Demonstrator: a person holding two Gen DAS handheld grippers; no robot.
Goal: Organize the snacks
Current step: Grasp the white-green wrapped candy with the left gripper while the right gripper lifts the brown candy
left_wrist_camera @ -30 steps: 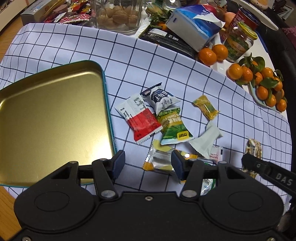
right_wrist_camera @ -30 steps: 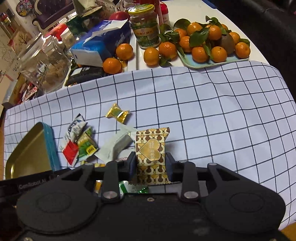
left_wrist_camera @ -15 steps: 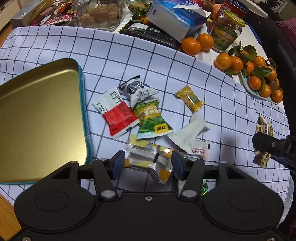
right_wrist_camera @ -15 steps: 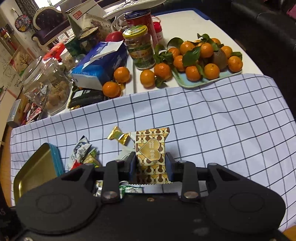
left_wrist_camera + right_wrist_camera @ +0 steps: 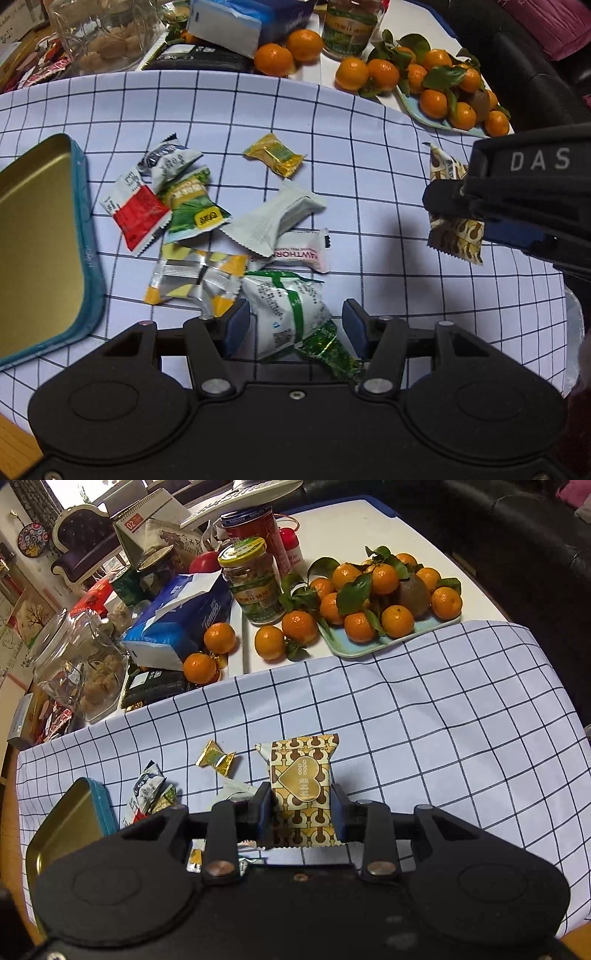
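Observation:
Several wrapped snacks lie in a heap on the checked cloth [image 5: 369, 177]. My left gripper [image 5: 291, 325] is open, its jaws on either side of a white and green packet [image 5: 284, 306]. Beside it lie a silver-yellow packet [image 5: 192, 277], a white wrapper [image 5: 277, 218], a pink-lettered bar [image 5: 299, 253], a green packet [image 5: 192, 210], a red-white packet [image 5: 136, 214] and a gold candy [image 5: 273, 155]. My right gripper [image 5: 301, 808] is shut on a gold-brown heart packet [image 5: 301, 786], held above the cloth; this packet also shows in the left wrist view [image 5: 456, 236].
An open gold tin with a teal rim [image 5: 33, 240] sits at the left, and shows in the right wrist view [image 5: 66, 823]. Behind the cloth stand a tray of mandarins [image 5: 384, 594], a green-labelled jar [image 5: 255, 587], a tissue pack [image 5: 177, 620], a glass jar [image 5: 77, 664].
My left gripper has moved right, away from the tin, from the silver-yellow packet to the white and green one. My right gripper has lifted the heart packet higher.

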